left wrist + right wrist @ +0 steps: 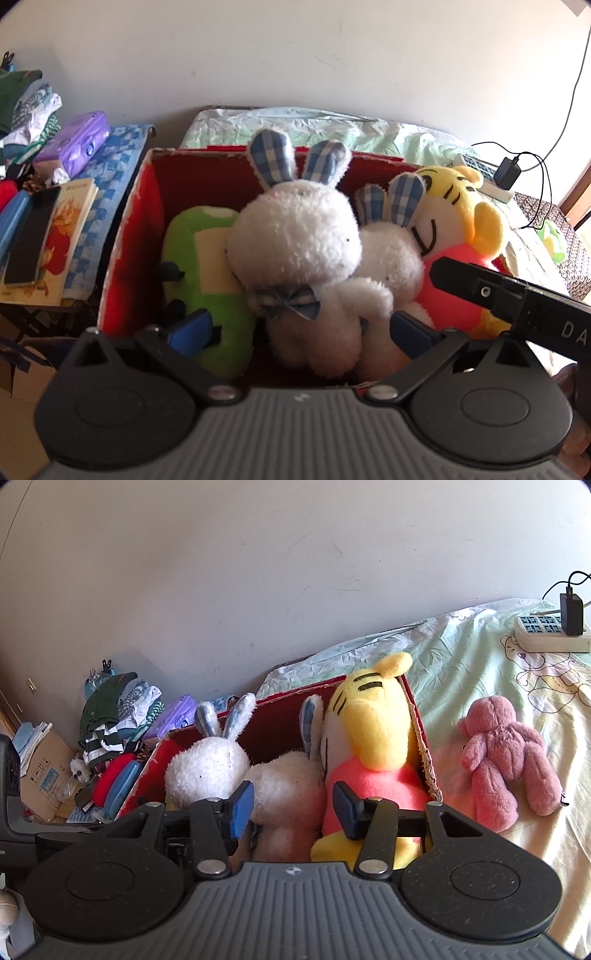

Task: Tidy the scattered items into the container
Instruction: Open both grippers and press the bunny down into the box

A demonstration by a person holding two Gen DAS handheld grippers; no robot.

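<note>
A red cardboard box on the bed holds a green plush, a white bunny with blue checked ears, a second white bunny and a yellow tiger plush with a pink body. My left gripper hangs over the box's near side, open wide. The first bunny's body lies below the gap, and neither pad touches it. My right gripper is open over the second bunny, and I see no pad pressing it. A pink plush lies on the sheet right of the box.
Left of the box stands a cluttered side table with a book, a purple tissue pack and folded clothes. A power strip with a charger lies on the bed at the back right. A green-yellow toy lies far right.
</note>
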